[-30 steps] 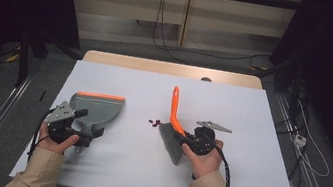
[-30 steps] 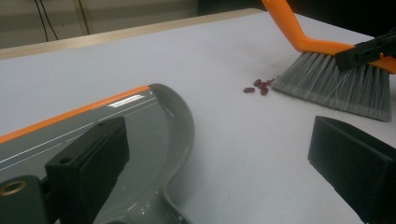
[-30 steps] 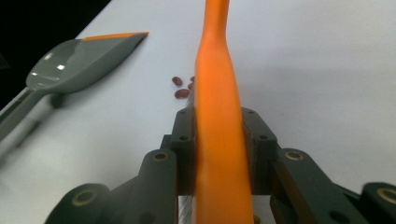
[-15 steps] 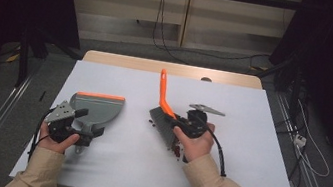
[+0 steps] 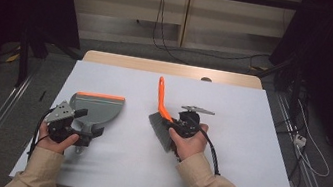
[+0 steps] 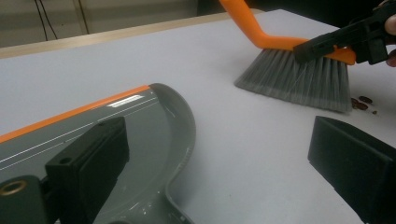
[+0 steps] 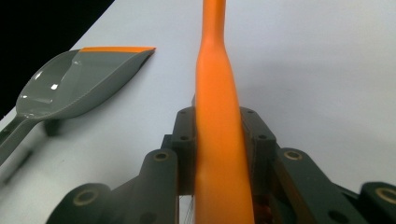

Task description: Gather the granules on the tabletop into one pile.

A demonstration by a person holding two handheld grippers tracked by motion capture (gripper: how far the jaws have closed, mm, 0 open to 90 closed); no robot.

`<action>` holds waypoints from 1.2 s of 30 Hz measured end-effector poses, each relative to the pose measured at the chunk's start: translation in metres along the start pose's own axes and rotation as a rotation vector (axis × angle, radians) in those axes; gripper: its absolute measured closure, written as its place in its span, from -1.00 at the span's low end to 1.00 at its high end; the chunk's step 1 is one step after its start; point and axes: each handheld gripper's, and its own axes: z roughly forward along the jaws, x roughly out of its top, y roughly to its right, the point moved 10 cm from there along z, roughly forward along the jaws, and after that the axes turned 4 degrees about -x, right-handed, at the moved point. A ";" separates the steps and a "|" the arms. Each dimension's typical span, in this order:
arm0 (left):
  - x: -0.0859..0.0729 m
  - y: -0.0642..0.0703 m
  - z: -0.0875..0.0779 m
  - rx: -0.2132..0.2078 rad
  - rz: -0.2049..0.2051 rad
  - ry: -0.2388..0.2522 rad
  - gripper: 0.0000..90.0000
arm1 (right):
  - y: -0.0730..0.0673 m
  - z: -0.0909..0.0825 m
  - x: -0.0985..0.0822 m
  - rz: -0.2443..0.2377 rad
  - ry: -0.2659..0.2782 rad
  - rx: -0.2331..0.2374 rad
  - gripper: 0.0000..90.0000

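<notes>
**Mid-sweep: brush clamped, dustpan waiting**

Evidently the right gripper (image 5: 181, 124) is clamped on the hand brush (image 5: 161, 118): in the right gripper view both black jaws press flat against the orange handle (image 7: 215, 135), which runs straight up the middle of the frame. Holding it low on the handle, just above the grey bristles (image 6: 299, 77), probably gives firm control of the sweeping edge. In the left gripper view, at the right of the frame, the bristle tips rest on the white table (image 5: 250, 127), and a few small dark crumbs (image 6: 360, 102) lie just beside their right corner.

The left gripper (image 5: 68, 126) sits at the lower left of the high view, at the handle end of the grey dustpan (image 5: 96, 110). Whether its jaws actually pinch that handle cannot be told; in its own view they stand apart with the pan under the left one.

The dustpan lies flat with its orange lip (image 7: 116, 49) facing away from the person, seemingly steadied to receive debris. Its scoop looks empty. Brush and pan are apart, with bare table between.
</notes>
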 end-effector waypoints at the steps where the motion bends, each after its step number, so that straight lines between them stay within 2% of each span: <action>1: 0.000 0.001 0.000 -0.001 -0.001 0.000 -0.88 | 0.004 -0.003 -0.001 0.007 0.001 -0.003 0.58; 9: -0.001 0.001 0.001 0.001 0.006 -0.007 -0.88 | 0.019 -0.019 -0.002 0.029 0.014 -0.009 0.58; 13: -0.001 0.001 0.002 0.000 0.003 -0.008 -0.88 | 0.016 -0.029 0.008 0.077 0.062 0.055 0.58; 16: -0.001 0.001 0.002 -0.002 0.002 -0.007 -0.88 | 0.012 -0.037 0.021 0.056 0.097 0.093 0.58; 17: -0.001 0.001 0.002 -0.002 0.000 -0.006 -0.88 | 0.013 -0.039 0.026 0.032 0.111 0.090 0.58; 19: -0.001 0.001 0.002 -0.002 -0.001 -0.005 -0.88 | 0.015 -0.039 0.038 -0.045 0.145 0.104 0.58; 20: -0.001 0.001 0.002 -0.001 -0.002 -0.004 -0.88 | 0.019 -0.038 0.043 -0.082 0.155 0.095 0.58; 22: 0.000 0.000 0.002 -0.001 -0.001 -0.004 -0.88 | 0.027 -0.031 0.052 -0.179 0.162 0.098 0.58; 24: 0.000 0.000 0.001 -0.002 -0.002 -0.003 -0.88 | 0.033 -0.022 0.058 -0.296 0.155 0.106 0.58; 27: -0.001 0.000 0.002 -0.001 -0.007 -0.002 -0.88 | 0.035 -0.006 0.060 -0.500 0.138 0.120 0.58; 30: 0.000 -0.001 0.002 -0.001 -0.011 0.000 -0.88 | 0.031 0.007 0.060 -0.574 0.144 0.173 0.58; 33: -0.001 -0.001 0.002 -0.003 -0.012 -0.002 -0.88 | 0.027 0.019 0.058 -0.664 0.135 0.185 0.58; 36: -0.001 -0.002 0.001 -0.002 -0.015 -0.001 -0.88 | 0.022 0.027 0.055 -0.746 0.127 0.222 0.58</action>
